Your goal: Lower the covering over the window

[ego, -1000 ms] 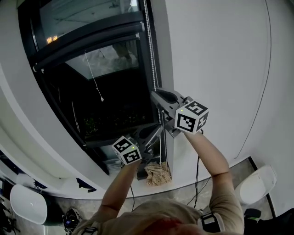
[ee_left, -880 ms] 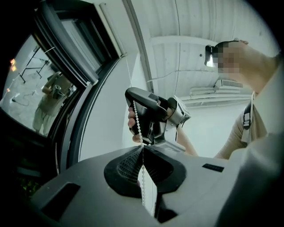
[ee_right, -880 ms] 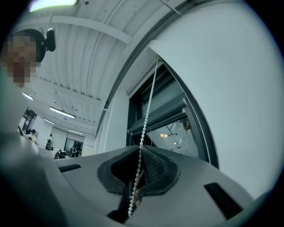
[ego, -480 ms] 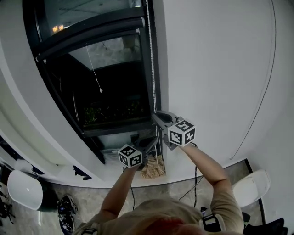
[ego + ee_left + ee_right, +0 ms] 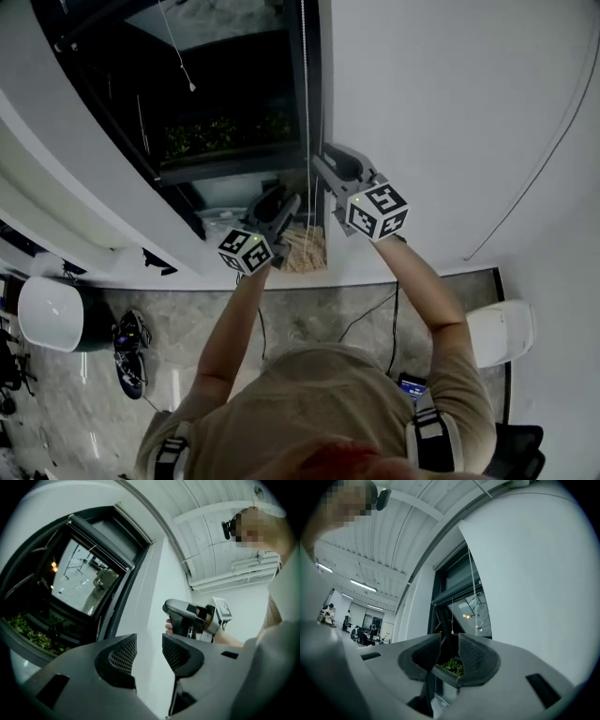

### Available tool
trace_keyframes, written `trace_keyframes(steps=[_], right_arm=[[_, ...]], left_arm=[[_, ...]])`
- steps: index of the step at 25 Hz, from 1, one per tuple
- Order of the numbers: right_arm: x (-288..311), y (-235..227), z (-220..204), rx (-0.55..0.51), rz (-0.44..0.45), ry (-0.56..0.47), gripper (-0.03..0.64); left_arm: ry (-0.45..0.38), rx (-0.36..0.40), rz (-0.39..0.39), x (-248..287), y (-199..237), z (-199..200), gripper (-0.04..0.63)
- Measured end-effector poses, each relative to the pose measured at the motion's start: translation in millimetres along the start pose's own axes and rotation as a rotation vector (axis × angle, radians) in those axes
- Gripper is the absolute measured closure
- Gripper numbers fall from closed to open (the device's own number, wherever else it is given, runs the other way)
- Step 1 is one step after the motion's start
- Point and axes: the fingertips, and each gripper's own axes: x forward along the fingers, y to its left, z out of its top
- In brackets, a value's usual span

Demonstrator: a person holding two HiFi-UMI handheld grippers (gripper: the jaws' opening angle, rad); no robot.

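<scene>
Beside white wall (image 5: 441, 112), dark window (image 5: 230, 89); seemingly marble floor (image 5: 309, 305)

Office-type open hall: ceiling strip lights (image 5: 363, 585), distant people (image 5: 328, 613) at far end, white wall (image 5: 450, 112), dark-framed window (image 5: 225, 112), polished stone floor (image 5: 309, 309).

left gripper (image 5: 149, 644), right gripper (image 5: 450, 644): grey, ribbed pads (image 5: 123, 654) | marker cubes (image 5: 377, 210): white, black squares (green light) | shirt (image 5: 319, 403): beige

Dim, even light; ceiling strip lights (image 5: 363, 585) glow, window glass (image 5: 225, 84) dark. Fisheye curvature, black corners; foreground perhaps soft.
</scene>
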Motion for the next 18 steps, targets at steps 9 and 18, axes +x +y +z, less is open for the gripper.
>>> trace_keyframes(steps=[9,18], right_arm=[[-77.2,8.1,-112.3,0.083,-0.053,0.124,0.517],[-161.2,12.4,-209.0,0.072,-0.096,0.268,0.514]], left_arm=[[0.066,0.095,0.177,-55.1,-18.6,-57.4,0.434],[0.164,-0.024,0.244,-103.8,-44.0,-149.8,0.434]])
